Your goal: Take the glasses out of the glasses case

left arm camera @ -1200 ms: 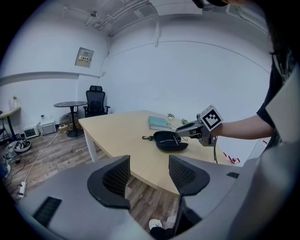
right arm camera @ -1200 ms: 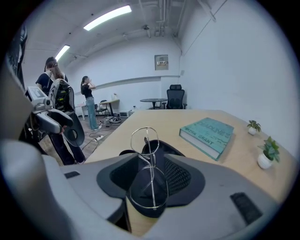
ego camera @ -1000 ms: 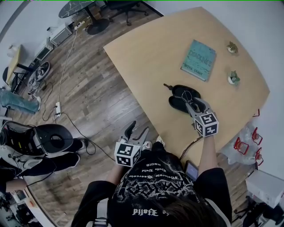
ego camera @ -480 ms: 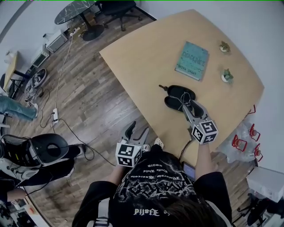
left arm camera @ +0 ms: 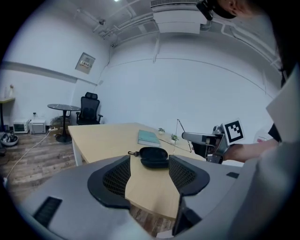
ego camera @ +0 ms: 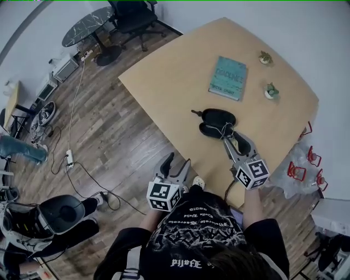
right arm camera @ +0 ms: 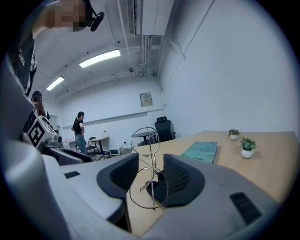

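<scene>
The black glasses case [ego camera: 215,121] lies open near the table's front edge, also seen in the left gripper view [left arm camera: 153,157]. My right gripper [ego camera: 234,140] hovers just in front of it, shut on thin wire-rimmed glasses [ego camera: 225,130]. In the right gripper view the glasses [right arm camera: 149,161] stand upright between the pads, above the table. My left gripper [ego camera: 175,166] is off the table's edge, over the wooden floor, open with nothing between its fingers [left arm camera: 115,176].
A teal book [ego camera: 227,78] lies beyond the case, and two small potted plants [ego camera: 266,57] [ego camera: 270,91] stand toward the far right. An office chair [ego camera: 131,16] and round table [ego camera: 90,24] are across the floor. Cables [ego camera: 76,164] trail at left.
The right gripper has lifted away from the case toward the person, carrying the glasses. The left gripper has risen a little.
</scene>
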### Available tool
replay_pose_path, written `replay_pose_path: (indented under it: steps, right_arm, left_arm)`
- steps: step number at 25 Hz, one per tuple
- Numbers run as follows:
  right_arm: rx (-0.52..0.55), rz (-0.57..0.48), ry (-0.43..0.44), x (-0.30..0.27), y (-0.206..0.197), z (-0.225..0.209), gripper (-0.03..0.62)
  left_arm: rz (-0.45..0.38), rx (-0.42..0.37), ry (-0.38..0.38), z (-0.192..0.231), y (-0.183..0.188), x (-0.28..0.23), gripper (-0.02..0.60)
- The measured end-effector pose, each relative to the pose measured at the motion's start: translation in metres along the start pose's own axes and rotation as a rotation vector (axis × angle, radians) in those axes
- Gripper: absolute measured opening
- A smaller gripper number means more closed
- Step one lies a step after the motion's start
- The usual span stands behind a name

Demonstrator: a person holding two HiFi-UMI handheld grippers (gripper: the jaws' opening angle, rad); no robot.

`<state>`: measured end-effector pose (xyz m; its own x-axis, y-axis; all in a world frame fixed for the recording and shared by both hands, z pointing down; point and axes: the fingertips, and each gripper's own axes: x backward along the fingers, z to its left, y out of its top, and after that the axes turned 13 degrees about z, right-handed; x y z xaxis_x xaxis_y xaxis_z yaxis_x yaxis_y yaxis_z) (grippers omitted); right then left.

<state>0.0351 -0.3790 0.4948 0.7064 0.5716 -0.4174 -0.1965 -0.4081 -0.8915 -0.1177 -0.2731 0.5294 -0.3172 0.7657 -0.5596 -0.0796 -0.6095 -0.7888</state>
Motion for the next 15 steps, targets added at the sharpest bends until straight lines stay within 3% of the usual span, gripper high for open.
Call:
replay_pose_path:
  steps: [3,8,15]
  right_arm:
    - [-0.013,-0.021,-0.01,0.014,0.0,0.008,0.172]
    - [-0.046,-0.056,-0.056,0.044,-0.004,0.013,0.17]
    - [-0.097,-0.069,-0.117,0.07,-0.026,0.036,0.17]
  left_arm:
    - [0.003,-0.054,-0.036,-0.013,0.0,0.001,0.262]
    - [-0.038,-0.073,-0.094,-0.031,0.008,0.005,0.258]
    - [-0.05,-0.115,-0.078,-0.031,0.009,0.01,0.141]
